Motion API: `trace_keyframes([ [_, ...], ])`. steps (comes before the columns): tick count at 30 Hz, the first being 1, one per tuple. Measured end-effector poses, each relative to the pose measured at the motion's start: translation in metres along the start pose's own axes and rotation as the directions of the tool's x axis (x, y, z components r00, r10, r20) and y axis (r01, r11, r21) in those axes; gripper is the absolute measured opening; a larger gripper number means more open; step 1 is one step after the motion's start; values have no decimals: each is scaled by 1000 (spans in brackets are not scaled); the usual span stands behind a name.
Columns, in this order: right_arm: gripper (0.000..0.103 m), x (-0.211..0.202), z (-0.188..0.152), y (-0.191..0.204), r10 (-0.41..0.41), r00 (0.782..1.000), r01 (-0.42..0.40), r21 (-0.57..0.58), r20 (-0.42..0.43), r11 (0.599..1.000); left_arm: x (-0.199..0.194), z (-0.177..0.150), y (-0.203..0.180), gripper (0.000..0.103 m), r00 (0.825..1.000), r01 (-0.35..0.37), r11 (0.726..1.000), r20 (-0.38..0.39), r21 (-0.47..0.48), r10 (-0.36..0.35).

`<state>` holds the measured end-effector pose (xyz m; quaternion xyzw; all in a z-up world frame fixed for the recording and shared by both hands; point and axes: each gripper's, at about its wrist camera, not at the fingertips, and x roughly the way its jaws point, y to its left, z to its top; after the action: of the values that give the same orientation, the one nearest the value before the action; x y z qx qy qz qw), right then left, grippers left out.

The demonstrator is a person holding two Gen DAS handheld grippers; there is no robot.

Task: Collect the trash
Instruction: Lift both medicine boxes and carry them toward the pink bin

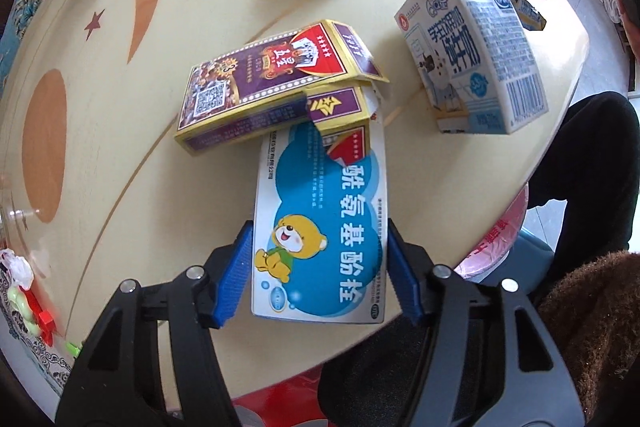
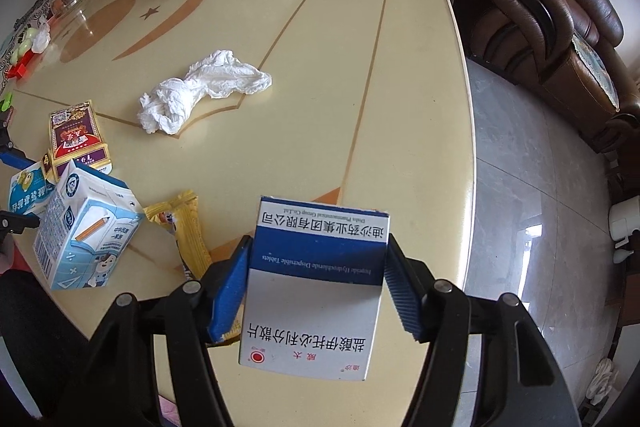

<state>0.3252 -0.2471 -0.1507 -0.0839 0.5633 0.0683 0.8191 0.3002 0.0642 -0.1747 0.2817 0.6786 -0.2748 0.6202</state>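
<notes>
A round cream table with a glossy top (image 2: 408, 107), inlaid with tan crescents, ovals and small stars, fills both views. Behind and beside it stand dark brown leather sofas with rolled arms (image 2: 560, 23). The floor is polished grey stone tile (image 2: 532, 211), reflecting pale daylight.

The left gripper (image 1: 320, 267) pointed straight down over the table (image 1: 120, 147), its blue pads (image 1: 234, 279) pressed on both long edges of the blue bear box (image 1: 320, 239). The right gripper (image 2: 316, 283) tilted steeply down above the table's near edge, its pads clamped on the blue-and-white tablet box (image 2: 316, 287), apparently lifted clear of the table.
</notes>
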Motion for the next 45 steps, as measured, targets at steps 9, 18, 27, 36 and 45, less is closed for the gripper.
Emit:
trace_keyframes([
  [9, 62, -26, -24, 3, -19, 1000, 19, 9, 20, 1000, 11, 12, 2, 61, 1000, -8, 999, 15, -41, 9],
  [18, 62, -64, -57, 11, -30, 998, 29, 17, 51, 999, 8, 12, -5, 61, 999, -26, 998, 38, -59, 28],
  [27, 62, -101, -101, 32, -23, 997, 23, 3, 79, 1000, -13, -18, -34, 61, 995, -54, 997, 85, -55, 59],
  [36, 62, -135, -145, 61, -13, 995, 16, -34, 101, 999, -31, -52, -67, 61, 991, -68, 997, 114, -37, 72],
  [45, 62, -160, -179, 89, 7, 993, 2, -71, 121, 997, -41, -79, -92, 61, 986, -71, 997, 149, -37, 76],
])
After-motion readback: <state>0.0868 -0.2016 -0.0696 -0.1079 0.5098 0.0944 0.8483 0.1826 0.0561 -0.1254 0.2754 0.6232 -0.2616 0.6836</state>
